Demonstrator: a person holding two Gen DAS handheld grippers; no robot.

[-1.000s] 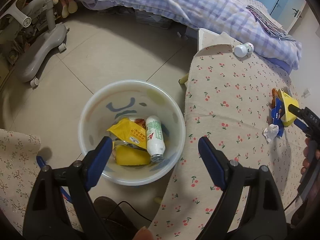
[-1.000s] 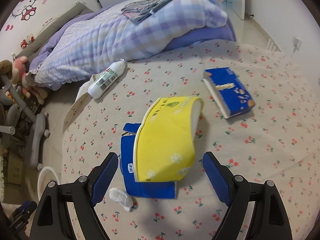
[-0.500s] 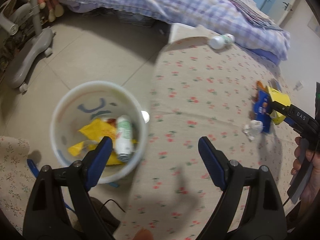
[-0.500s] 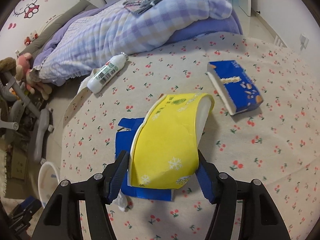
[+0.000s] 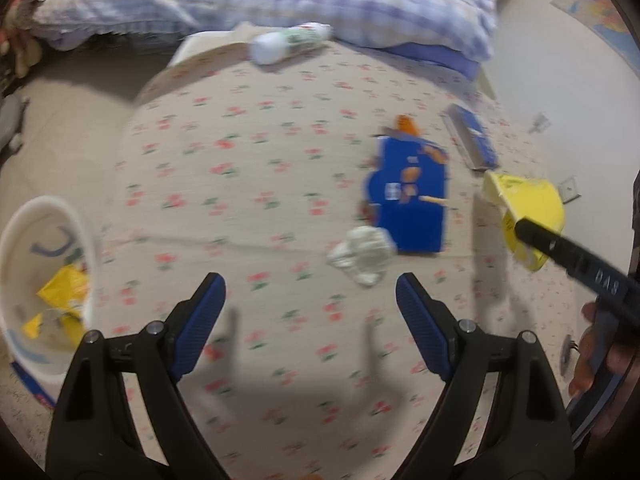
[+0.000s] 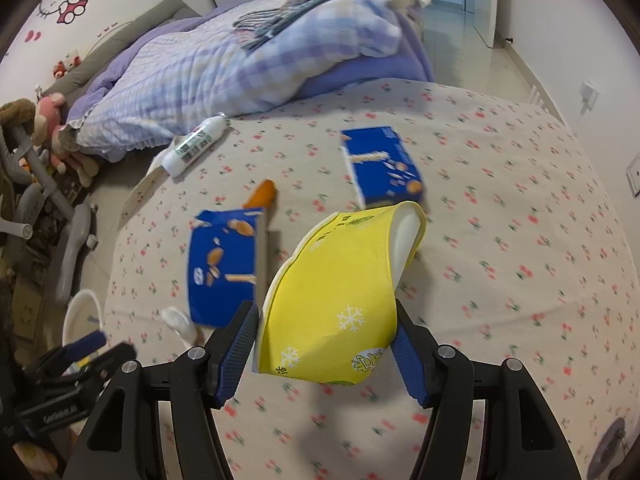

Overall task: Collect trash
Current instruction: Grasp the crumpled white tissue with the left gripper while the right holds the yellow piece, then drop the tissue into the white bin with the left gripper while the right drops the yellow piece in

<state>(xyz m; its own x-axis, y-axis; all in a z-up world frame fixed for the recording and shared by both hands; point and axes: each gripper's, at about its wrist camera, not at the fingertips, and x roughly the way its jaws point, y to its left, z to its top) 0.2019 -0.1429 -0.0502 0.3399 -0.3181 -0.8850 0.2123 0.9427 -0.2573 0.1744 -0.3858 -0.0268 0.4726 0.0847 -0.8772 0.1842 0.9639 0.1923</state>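
Grip, right: my right gripper [image 6: 325, 354] had just closed, pads pressed on both flanks of the flattened yellow paper cup [image 6: 340, 288], which hung clear of the cloth, its open mouth pointing away from me; the crushed sides gave the pads flat faces, likely why I took it across the width.

Grip, left: my left gripper [image 5: 310, 312] stood wide, nothing between the pads, poised above the crumpled white tissue [image 5: 362, 254], probably my next pick.

Cloth-covered table [image 5: 240, 184], contents: torn blue snack box [image 5: 408, 208] touching the tissue, toward the middle; an orange scrap [image 5: 406, 124] just beyond it; second blue box [image 5: 470, 140] nearer the right edge; white bottle [image 5: 288, 40] lying at the far edge, beside the bed [image 6: 224, 68].

Floor, off the table's left edge: white bin [image 5: 38, 280], already holding yellow wrappers, set close so each piece could be dropped in.
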